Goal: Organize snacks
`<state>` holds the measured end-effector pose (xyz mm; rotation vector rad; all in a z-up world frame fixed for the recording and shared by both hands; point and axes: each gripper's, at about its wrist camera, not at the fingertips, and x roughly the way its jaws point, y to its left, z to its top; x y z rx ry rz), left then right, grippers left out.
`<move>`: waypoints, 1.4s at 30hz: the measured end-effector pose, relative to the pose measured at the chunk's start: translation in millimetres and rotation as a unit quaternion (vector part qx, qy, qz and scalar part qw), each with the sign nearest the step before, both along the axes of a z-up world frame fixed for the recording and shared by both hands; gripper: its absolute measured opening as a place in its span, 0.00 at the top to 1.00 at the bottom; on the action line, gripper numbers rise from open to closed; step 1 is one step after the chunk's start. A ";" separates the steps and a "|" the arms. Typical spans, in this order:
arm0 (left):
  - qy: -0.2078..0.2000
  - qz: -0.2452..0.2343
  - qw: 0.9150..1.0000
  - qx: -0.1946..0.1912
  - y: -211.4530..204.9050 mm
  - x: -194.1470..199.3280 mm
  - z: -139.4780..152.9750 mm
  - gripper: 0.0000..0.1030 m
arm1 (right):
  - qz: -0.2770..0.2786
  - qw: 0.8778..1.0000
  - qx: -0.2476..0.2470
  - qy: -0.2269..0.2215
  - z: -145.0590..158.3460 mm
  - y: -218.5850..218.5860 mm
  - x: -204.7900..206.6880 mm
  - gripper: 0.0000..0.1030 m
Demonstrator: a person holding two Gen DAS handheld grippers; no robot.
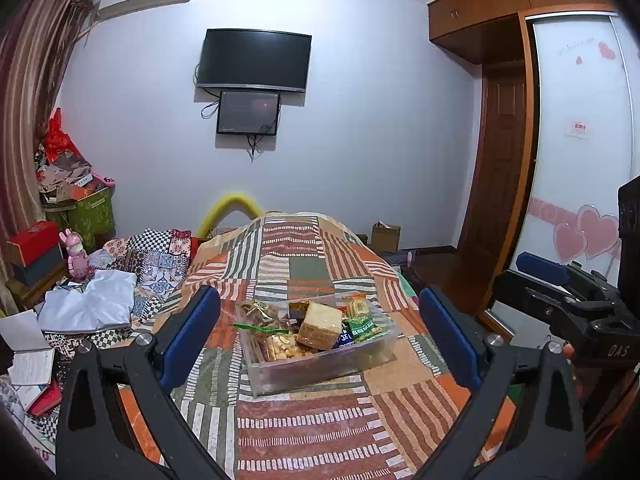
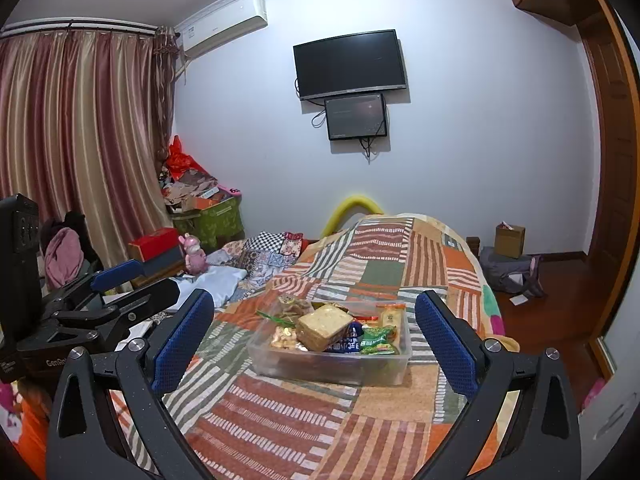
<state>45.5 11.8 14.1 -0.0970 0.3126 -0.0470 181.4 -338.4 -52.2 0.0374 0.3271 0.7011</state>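
One clear rectangular plastic box point(image 1: 320, 350) sits on the bed's patchwork quilt of orange, green and white striped squares point(image 1: 308, 432). The box lies at 12 o'clock from both grippers, apart from each, nothing between either pair of pads.

Left gripper point(image 1: 320, 340): black frame, two blue pads, jaws spread wide, empty. Right gripper point(image 2: 314, 344): same build, jaws spread wide, empty. In the left wrist view the right gripper shows at 3 o'clock; in the right wrist view the left one shows at 9 o'clock.

Box contents, as far as countable:
- one tan square cake block in clear wrap point(image 1: 320, 326), on top, near centre
- one green snack packet point(image 1: 362, 328), at 3 o'clock of the block
- one dark blue packet point(image 2: 348, 340), between block and green packet
- one pale packet of biscuits point(image 2: 390, 314), at the far right corner
- a heap of small golden wrapped snacks point(image 1: 276, 344), at 9 o'clock of the block; number cannot be told

Room: two dark wall screens, a larger television point(image 1: 254, 60) with a smaller screen point(image 1: 248, 112) under it. One pink rabbit figure point(image 1: 76, 254) at 10 o'clock.
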 end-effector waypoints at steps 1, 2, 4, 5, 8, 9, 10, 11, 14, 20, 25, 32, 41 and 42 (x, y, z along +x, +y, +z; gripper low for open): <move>0.000 0.000 1.000 0.000 -0.2 -0.1 -0.4 0.02 | 0.000 1.000 0.000 0.001 -0.3 -0.2 -0.4 0.02; 0.001 0.000 1.000 -0.001 -0.2 -0.1 -0.8 0.02 | 0.000 1.000 0.001 0.001 -1.2 -1.1 -1.1 0.02; 0.001 0.000 1.000 -0.001 -0.2 -0.2 -1.0 0.02 | 0.000 1.000 0.002 0.004 -1.9 -1.6 -1.1 0.02; 0.001 0.000 1.000 -0.001 -0.1 -0.1 -0.9 0.02 | 0.000 1.000 0.002 0.004 -2.2 -2.2 -1.5 0.02; 0.001 -0.001 1.000 -0.001 -0.1 0.5 -1.0 0.02 | 0.001 1.000 0.002 0.005 -2.0 -2.4 -2.0 0.02; 0.001 -0.001 1.000 0.000 -0.2 0.5 -1.4 0.02 | 0.002 1.000 0.002 0.005 -2.1 -2.5 -2.0 0.02; 0.002 -0.001 1.000 -0.001 -0.2 0.5 -1.5 0.02 | 0.002 1.000 0.002 0.005 -2.7 -2.7 -1.7 0.02; 0.002 -0.001 1.000 -0.001 -0.2 0.5 -1.5 0.02 | 0.003 1.000 0.002 0.004 -2.7 -2.0 -1.8 0.02; 0.003 -0.002 1.000 -0.002 0.0 0.8 -3.2 0.02 | 0.003 1.000 0.000 0.004 -2.9 -1.6 -2.0 0.02; 0.003 -0.004 1.000 -0.001 -0.4 0.5 -4.8 0.02 | 0.003 1.000 0.000 0.005 -3.6 -1.7 -2.2 0.02; 0.007 -0.005 1.000 -0.001 -0.1 3.1 -5.5 0.02 | 0.002 1.000 0.001 0.006 -3.8 -1.6 -1.6 0.02; 0.006 -0.007 1.000 0.002 -1.9 0.9 -5.1 0.02 | 0.003 1.000 0.002 0.006 -3.4 -1.3 -1.9 0.02; 0.007 -0.008 1.000 -0.001 -2.3 0.6 -3.6 0.02 | 0.004 1.000 0.001 0.004 -3.4 -0.3 -3.8 0.02; 0.008 -0.010 1.000 -0.003 -2.1 1.2 -3.4 0.02 | 0.003 1.000 0.001 0.004 -3.4 -0.3 -3.8 0.02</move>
